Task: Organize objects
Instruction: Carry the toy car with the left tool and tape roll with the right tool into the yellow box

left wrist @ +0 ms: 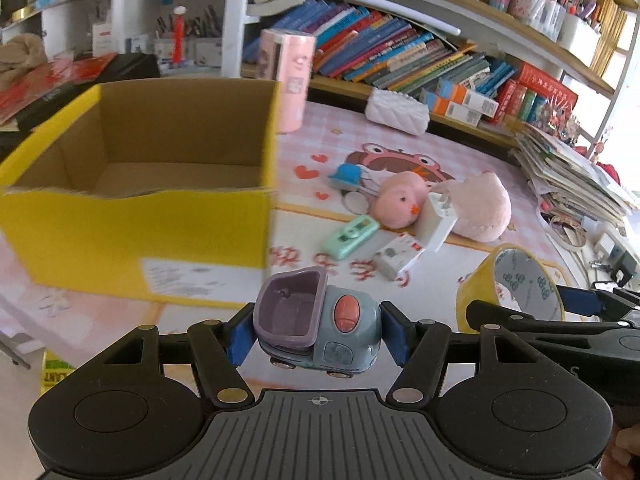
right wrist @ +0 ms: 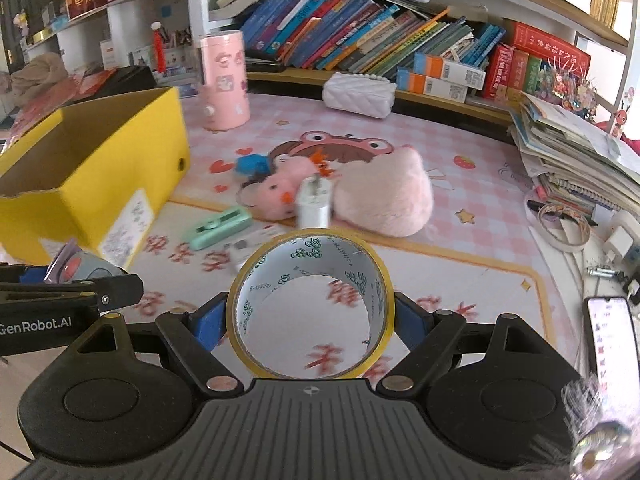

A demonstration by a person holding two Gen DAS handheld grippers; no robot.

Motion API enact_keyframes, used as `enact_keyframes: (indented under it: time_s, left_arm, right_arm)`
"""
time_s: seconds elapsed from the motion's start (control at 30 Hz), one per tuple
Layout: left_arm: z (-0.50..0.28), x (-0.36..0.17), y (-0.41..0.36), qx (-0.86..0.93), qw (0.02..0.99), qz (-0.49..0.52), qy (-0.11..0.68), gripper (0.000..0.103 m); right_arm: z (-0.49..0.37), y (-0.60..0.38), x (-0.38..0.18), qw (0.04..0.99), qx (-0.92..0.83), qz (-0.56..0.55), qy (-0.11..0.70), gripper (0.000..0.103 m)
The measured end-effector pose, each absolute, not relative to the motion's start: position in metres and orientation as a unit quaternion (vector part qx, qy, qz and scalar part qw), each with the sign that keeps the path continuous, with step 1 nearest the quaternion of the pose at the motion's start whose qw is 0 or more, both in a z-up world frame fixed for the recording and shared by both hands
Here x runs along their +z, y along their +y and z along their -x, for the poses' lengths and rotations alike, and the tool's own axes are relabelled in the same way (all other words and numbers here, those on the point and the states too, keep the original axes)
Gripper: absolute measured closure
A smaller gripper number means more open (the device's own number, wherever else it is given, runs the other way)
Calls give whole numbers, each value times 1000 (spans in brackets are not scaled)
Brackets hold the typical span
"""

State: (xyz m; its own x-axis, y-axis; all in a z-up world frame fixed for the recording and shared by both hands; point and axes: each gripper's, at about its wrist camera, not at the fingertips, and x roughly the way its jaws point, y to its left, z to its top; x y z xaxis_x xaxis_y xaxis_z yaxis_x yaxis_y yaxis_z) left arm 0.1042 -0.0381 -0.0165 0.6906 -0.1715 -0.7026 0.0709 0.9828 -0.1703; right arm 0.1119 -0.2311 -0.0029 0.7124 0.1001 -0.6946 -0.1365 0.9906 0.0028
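Left gripper [left wrist: 318, 330]: closed on a toy truck [left wrist: 316, 320], pads pressing its two sides, truck held off the mat just short of the yellow box [left wrist: 132, 224].
Right gripper [right wrist: 310, 316]: closed across a tape roll [right wrist: 310, 304], roll held on edge with its open core facing forward, to the right of the truck.
Box: open-topped; no contents could be made out.
Still loose on the mat [right wrist: 460, 280]: plush chick [left wrist: 400, 204], green gadget [left wrist: 351, 237], white charger [left wrist: 438, 216], small carton [left wrist: 398, 257], blue piece [left wrist: 347, 174].
Handling advice: carry each item fully over the rim before loosening the grip; lower the truck first, keeping the two grippers apart; set the roll flat so it cannot roll.
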Motion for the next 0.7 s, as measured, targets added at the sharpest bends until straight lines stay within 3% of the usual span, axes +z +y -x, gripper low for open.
enact_keyframes:
  time_s: [0.7]
  left_arm:
    - [-17,-12,91,-41,918,72,387,39]
  right_arm:
    - [-18,-92,-8,918,105,19,381,20]
